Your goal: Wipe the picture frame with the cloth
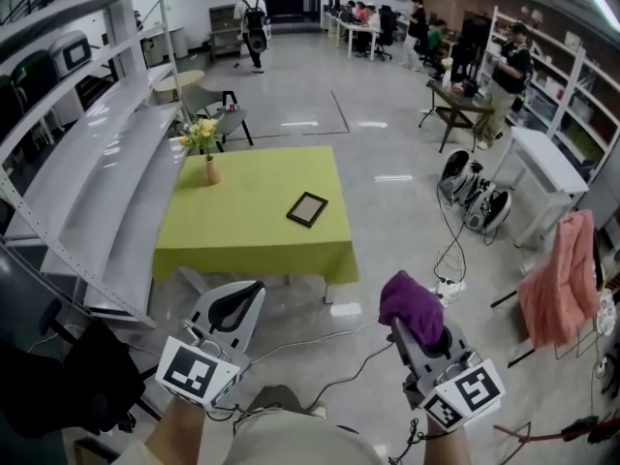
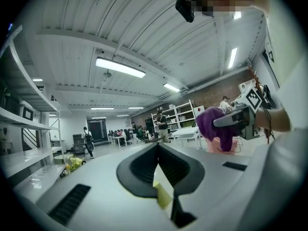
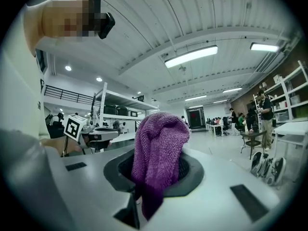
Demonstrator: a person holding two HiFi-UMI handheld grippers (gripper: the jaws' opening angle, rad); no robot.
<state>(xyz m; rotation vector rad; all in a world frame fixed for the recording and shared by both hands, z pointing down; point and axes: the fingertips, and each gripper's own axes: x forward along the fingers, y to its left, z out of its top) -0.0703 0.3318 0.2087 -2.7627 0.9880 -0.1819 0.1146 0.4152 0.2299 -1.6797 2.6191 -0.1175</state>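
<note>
A dark picture frame (image 1: 307, 208) lies flat on the green-covered table (image 1: 242, 231), right of its middle. Both grippers are held low near my body, well short of the table. My right gripper (image 1: 407, 329) is shut on a purple cloth (image 1: 410, 303), which bulges up over its tips. In the right gripper view the cloth (image 3: 160, 148) drapes between and over the jaws of the right gripper (image 3: 161, 170). My left gripper (image 1: 239, 306) is shut with nothing in it. In the left gripper view its jaws (image 2: 157, 150) meet, and the purple cloth (image 2: 217, 125) shows at the right.
A vase of yellow flowers (image 1: 206, 153) stands at the table's far left corner. Long white shelving (image 1: 97, 182) runs along the left. A white bench (image 1: 547, 168), a pink garment on a stand (image 1: 557, 279) and floor cables (image 1: 450, 260) are to the right. People are far back.
</note>
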